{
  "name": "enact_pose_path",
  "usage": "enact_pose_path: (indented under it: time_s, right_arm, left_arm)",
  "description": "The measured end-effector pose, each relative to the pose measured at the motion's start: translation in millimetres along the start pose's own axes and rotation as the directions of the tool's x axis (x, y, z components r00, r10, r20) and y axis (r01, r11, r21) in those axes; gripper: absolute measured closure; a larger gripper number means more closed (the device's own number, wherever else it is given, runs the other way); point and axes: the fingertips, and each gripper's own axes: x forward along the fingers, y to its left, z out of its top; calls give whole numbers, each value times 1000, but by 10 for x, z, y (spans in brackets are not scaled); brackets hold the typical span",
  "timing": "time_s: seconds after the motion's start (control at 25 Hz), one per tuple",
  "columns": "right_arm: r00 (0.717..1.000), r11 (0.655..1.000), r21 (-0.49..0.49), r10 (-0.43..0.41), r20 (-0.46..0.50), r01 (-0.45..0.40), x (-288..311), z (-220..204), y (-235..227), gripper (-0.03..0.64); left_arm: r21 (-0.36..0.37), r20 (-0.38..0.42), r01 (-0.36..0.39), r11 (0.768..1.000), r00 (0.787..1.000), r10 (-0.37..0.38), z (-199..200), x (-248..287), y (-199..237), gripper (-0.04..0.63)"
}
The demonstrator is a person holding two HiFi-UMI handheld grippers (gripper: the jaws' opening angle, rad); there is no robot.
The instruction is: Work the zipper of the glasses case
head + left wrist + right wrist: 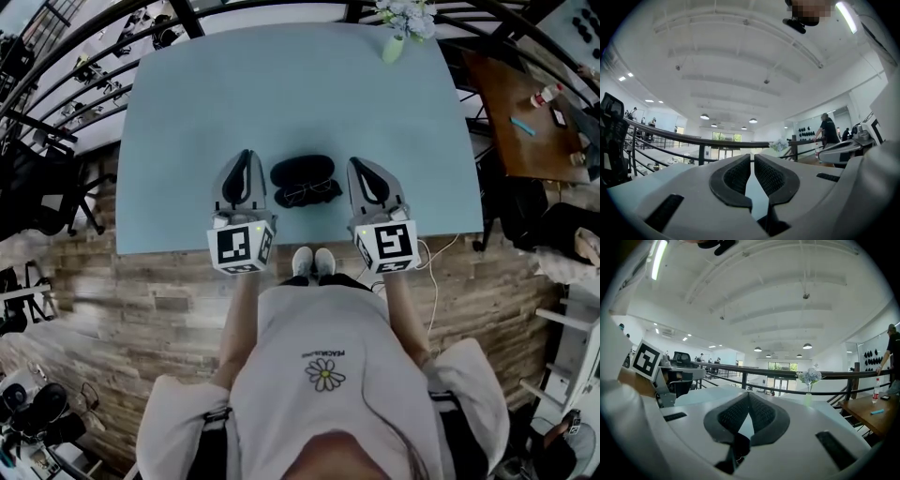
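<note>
Black glasses case point(302, 171), by counter point(187, 112) front edge, between two claws. Left claw point(247, 157) a slit apart, empty; right claw point(357, 163) closed tight, empty.

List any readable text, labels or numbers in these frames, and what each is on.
No text reads cleanly.
Shirt print: a small line above the daisy, upside down in the head view, too small to read.
Left marker cube, right marker cube: square black-and-white patterns only, no letters.
Bottle on the wooden table: label too small to read.
Glasses case: no print visible.
</note>
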Motion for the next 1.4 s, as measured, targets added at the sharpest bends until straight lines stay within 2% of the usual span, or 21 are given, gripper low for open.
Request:
enact_pose_path:
  time_s: [0.12,0.2,0.28,0.4,0.52,0.6,0.64,0.8,0.96,1.04,1.2,1.32,1.4]
  right_arm:
    - [999,1000,11,22,-33,-21,10,-132,86,609]
    - [997,999,24,44,-67,-42,-6,-276,174,609]
    - [992,997,32,71,-108,-68,-3,-436,281,609]
    - [978,993,36,119,-171,-114,40,-677,446,609]
    - [956,985,41,174,-238,-169,70,-927,598,609]
    - [937,977,43,211,-280,-208,78,-1095,702,609]
    - [927,973,42,229,-299,-227,73,-1171,757,609]
    - [893,957,35,282,-351,-289,66,-1382,934,609]
    - [865,943,36,317,-390,-329,79,-1544,1048,609]
    - [847,935,31,334,-413,-353,67,-1623,1122,609]
    - [824,927,16,340,-454,-374,73,-1742,1182,609]
    - [821,936,-3,307,-481,-352,114,-1807,1162,609]
    - [820,942,-15,284,-498,-335,124,-1856,1140,609]
  left_arm:
    - [-3,-105,74,997,992,-74,-260,261,-14,580]
    - [-25,-203,158,987,966,-159,-530,476,-74,580]
    - [-68,-318,230,971,917,-240,-855,661,-109,580]
    - [-132,-474,290,948,821,-317,-1319,803,-92,580]
    - [-177,-585,320,931,727,-361,-1673,824,-87,580]
    - [-197,-629,330,923,680,-377,-1837,837,-92,580]
    - [-206,-641,332,921,665,-383,-1892,845,-95,580]
    - [-258,-663,322,911,626,-409,-2026,903,-89,578]
    - [-278,-706,341,898,562,-432,-2207,927,-135,578]
    - [-287,-718,351,891,537,-443,-2275,910,-158,579]
    - [-313,-715,363,878,518,-469,-2304,916,-207,578]
    - [-336,-707,364,869,511,-488,-2307,919,-208,580]
    - [-374,-691,363,854,505,-517,-2306,912,-232,578]
